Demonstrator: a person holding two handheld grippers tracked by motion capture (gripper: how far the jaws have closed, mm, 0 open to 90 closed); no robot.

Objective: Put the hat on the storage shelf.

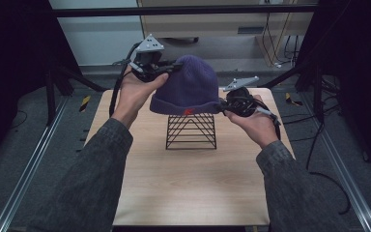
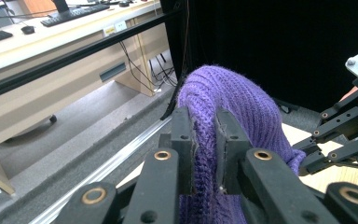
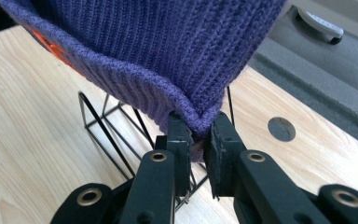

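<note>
The right tongs (image 1: 223, 107) pinch the folded brim of the purple beanie (image 1: 188, 84); the left tongs (image 1: 170, 69) clamp its crown. The beanie hangs crown up, brim level, over a black wire stand (image 1: 191, 131) on the wooden counter (image 1: 188, 193). Beyond are grey floor and a desk (image 2: 51, 42).

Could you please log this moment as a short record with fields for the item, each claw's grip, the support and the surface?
item: purple knit beanie, orange mark on its cuff
left claw: shut on the beanie near its crown
right claw: shut on the beanie's cuff edge
support: black wire stand, under the beanie
contact with stand: cannot tell
surface: light wooden table
</note>
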